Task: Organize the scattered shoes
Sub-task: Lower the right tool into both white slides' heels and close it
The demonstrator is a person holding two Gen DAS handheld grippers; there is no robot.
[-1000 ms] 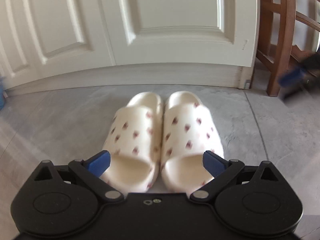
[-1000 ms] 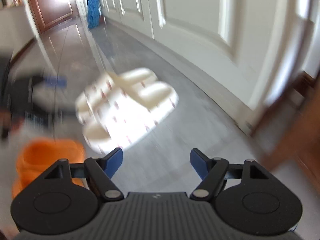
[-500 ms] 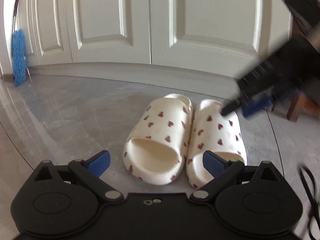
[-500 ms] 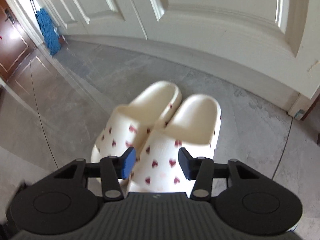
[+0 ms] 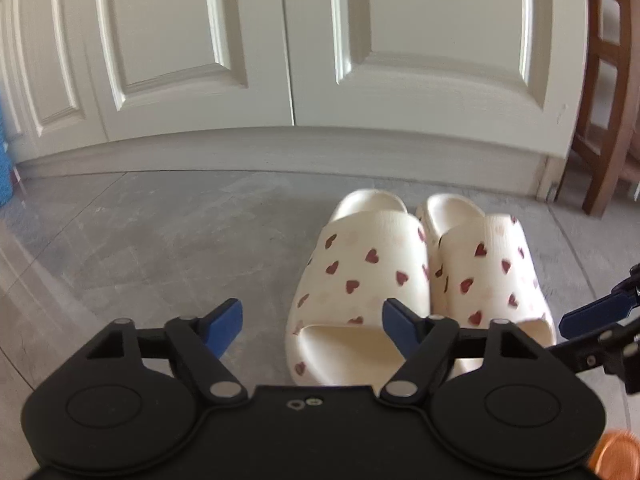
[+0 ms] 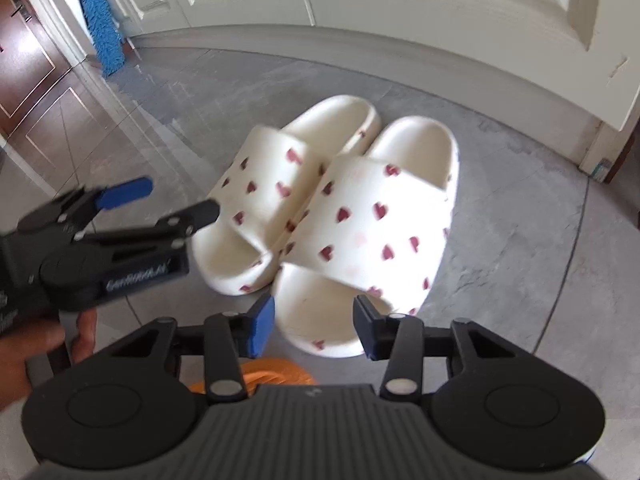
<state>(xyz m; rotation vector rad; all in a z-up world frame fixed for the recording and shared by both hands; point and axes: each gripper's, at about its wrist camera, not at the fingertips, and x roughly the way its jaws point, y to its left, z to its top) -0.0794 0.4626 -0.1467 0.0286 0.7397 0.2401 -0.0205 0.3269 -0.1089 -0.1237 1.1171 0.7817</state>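
Two cream slippers with red hearts stand side by side on the grey floor: the left slipper and the right slipper, heels toward me. My left gripper hovers at the left slipper's outer side. Its jaws are closing, and only that slipper's heel edge lies between them, untouched. My right gripper hangs over the right slipper's heel, its jaws closing without pressing on it. An orange shoe peeks out beneath the right gripper.
White panelled doors with a skirting board run close behind the slippers. A wooden chair stands at the right. A blue mop leans far left near a brown door. A hand holds the left gripper.
Both grippers' jaws have narrowed. The right gripper swung in over the slippers and sank toward the right one. The left gripper shifted left, so the slippers now lie right of its centre.
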